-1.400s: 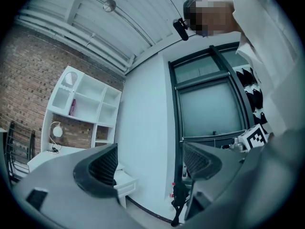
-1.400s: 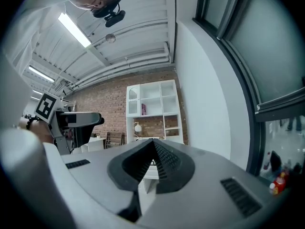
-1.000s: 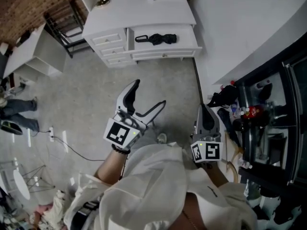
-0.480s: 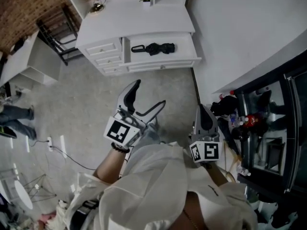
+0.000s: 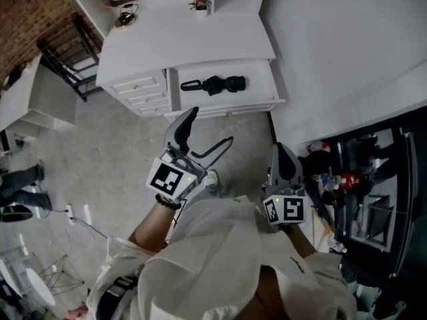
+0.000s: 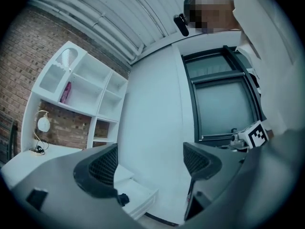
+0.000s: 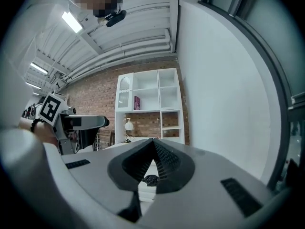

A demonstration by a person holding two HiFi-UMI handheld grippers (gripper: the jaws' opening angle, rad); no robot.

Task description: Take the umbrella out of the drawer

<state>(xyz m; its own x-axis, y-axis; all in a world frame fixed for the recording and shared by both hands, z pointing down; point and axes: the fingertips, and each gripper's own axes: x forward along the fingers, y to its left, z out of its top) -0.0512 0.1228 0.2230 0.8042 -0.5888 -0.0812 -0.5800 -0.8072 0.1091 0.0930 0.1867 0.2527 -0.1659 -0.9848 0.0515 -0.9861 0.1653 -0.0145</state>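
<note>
Seen from above, a white desk stands against the wall. The left gripper hovers in front of it, jaws wide apart and empty. A folded black umbrella lies in the open drawer. Farther right, the right gripper has its jaws pressed together, holding nothing.

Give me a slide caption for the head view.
Black umbrella lies in the open drawer; open left gripper and shut right gripper hover short of it.
</note>
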